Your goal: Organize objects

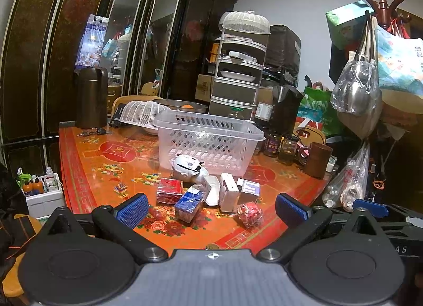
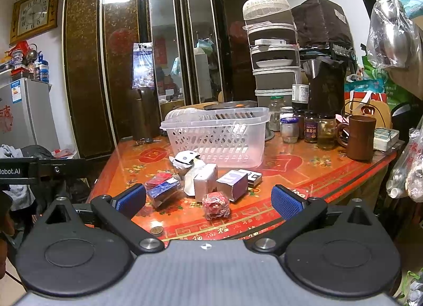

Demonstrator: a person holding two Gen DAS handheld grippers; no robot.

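Clear plastic basket (image 1: 208, 142) stands at the middle of the frame on the orange patterned counter (image 1: 87, 163), and as far as both views show through its slotted walls nothing lies in it, so I judge the sorting not yet begun.

All the loose things sit in a cluster just below the basket, toward the lower middle of the frame. Counted: one white toy with black markings (image 1: 186, 167) nearest the basket, one red box (image 1: 169, 191), one blue box (image 1: 189, 204), one flat white packet (image 1: 212, 189), one tall white box (image 1: 228, 195), one grey box with a blue label (image 1: 248, 189), and one red bundle in clear wrap (image 1: 249, 213) closest to the camera. A further small box (image 2: 253, 176) shows in the right wrist view. One coin (image 2: 156, 230) lies near the lower edge.

Left fingers (image 1: 212, 208) are spread wide and empty. Right fingers (image 2: 208, 200) are likewise wide apart, holding nothing, both short of the cluster.
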